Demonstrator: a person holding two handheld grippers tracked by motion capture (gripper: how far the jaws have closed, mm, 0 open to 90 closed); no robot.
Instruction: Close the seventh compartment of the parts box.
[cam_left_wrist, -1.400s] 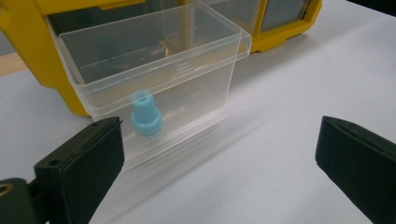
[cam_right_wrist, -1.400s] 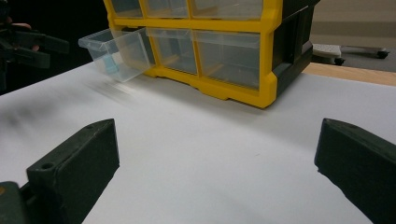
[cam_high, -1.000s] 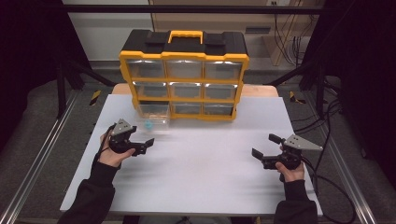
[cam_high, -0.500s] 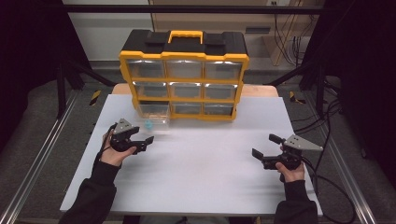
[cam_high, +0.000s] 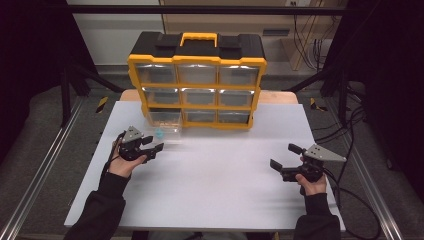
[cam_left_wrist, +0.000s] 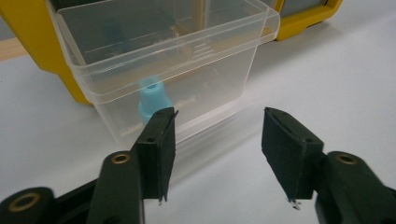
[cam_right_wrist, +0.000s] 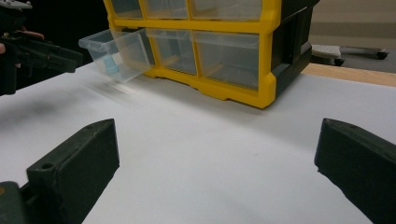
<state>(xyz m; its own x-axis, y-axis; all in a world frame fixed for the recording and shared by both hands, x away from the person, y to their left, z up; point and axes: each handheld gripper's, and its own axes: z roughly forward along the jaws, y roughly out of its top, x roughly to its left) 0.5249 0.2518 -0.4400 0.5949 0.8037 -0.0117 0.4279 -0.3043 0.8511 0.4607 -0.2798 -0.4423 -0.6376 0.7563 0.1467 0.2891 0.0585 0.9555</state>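
From the high view we see the yellow-and-black plastic drawer cabinet standing at the far edge of the white worktop, with its bottom-left clear plastic drawer pulled out toward us. A small light-blue plastic piece sits at the drawer's front end. The left gripper rests on the worktop just beside the drawer front, and the right gripper lies well apart near the right edge.

In the left gripper view we look straight at the clear plastic drawer, and here the light-blue piece turns out to be a short stepped cylinder standing inside the drawer, behind its transparent front wall. The left gripper has just been closing its jaws, yet they stand apart with nothing between them but bare worktop; the left pad overlaps the blue piece in the picture only.

In the right gripper view we see the cabinet from low down, the drawer jutting out to the left, and the blue piece as a faint tint inside. The right gripper stands wide and released over the worktop.
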